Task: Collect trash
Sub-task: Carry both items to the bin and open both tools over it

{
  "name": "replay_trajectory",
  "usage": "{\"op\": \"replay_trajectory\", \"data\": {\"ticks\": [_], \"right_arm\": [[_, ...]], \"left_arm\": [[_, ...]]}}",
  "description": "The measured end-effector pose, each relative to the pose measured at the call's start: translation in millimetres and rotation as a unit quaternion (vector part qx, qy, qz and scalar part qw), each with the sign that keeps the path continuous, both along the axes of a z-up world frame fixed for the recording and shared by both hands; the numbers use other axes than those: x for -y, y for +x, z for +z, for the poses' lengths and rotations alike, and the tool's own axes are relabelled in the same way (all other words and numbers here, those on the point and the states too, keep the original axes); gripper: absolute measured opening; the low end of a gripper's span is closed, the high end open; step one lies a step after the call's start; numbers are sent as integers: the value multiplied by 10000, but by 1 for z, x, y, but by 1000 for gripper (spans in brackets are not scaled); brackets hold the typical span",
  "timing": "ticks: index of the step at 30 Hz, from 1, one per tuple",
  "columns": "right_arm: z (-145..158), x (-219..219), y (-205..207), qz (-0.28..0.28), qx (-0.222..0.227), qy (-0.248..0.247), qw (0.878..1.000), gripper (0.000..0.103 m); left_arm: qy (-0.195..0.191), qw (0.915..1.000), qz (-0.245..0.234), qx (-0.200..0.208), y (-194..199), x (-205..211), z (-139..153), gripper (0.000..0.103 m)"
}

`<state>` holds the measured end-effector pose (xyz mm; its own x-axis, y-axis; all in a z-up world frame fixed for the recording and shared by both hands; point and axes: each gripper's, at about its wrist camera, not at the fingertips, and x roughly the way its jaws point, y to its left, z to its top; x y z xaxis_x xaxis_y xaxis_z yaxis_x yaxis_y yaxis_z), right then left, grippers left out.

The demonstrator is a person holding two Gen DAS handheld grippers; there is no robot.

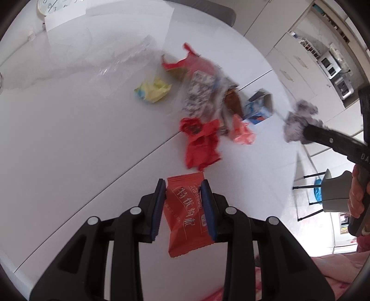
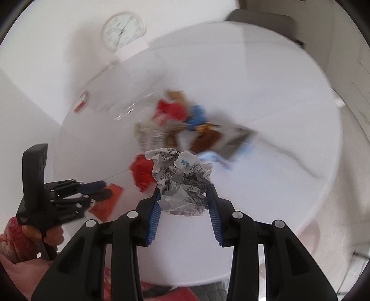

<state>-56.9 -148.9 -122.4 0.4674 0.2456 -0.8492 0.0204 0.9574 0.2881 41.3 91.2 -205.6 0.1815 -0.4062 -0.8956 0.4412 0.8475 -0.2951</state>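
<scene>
My left gripper (image 1: 183, 185) is shut on an orange-red snack packet (image 1: 187, 215) with white characters, held above the white table (image 1: 69, 139). My right gripper (image 2: 183, 188) is shut on a crumpled ball of printed paper (image 2: 181, 180); it also shows in the left wrist view (image 1: 298, 122), off to the right of the trash pile. On the table lie a crumpled red wrapper (image 1: 200, 143), a pink wrapper (image 1: 241, 132), a yellow paper wad (image 1: 152, 90), a blue and white carton (image 1: 259, 106) and a clear bag with printed and red packets (image 1: 198, 88).
A clear plastic sheet (image 1: 111, 62) lies at the far left of the table. A white clock (image 2: 123, 30) and a sheet of paper (image 1: 64, 16) stand at the back. White cabinets (image 1: 300, 69) and a chair (image 1: 309, 192) are beyond the table's right edge.
</scene>
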Motion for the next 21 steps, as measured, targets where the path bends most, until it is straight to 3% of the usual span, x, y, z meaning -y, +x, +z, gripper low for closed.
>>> {"op": "replay_trajectory", "data": {"ticks": [3, 6, 10, 17, 19, 20, 21], "right_arm": [[-1, 43, -25, -558, -70, -132, 9983, 39], [-25, 99, -56, -1291, -413, -194, 9906, 39], [-90, 161, -86, -2017, -986, -143, 9744, 39], [-192, 208, -106, -2286, -1691, 106, 9587, 41], [-211, 217, -111, -2319, -1899, 149, 9539, 57], [-218, 220, -113, -2373, -1983, 110, 9509, 72], [-219, 223, -114, -2427, -2012, 47, 9490, 80]], "left_arm": [[-49, 9999, -96, 100, 0, 14, 6, 31], [-143, 9988, -352, 318, -12, 41, 31, 31], [-301, 9965, -680, 393, -24, 82, 50, 31], [-259, 9897, -1373, 296, -54, 167, 54, 31], [-205, 9869, -1581, 253, -63, 191, 51, 31], [-172, 9851, -1692, 244, -68, 205, 49, 31], [-150, 9833, -1798, 232, -74, 217, 47, 31]]}}
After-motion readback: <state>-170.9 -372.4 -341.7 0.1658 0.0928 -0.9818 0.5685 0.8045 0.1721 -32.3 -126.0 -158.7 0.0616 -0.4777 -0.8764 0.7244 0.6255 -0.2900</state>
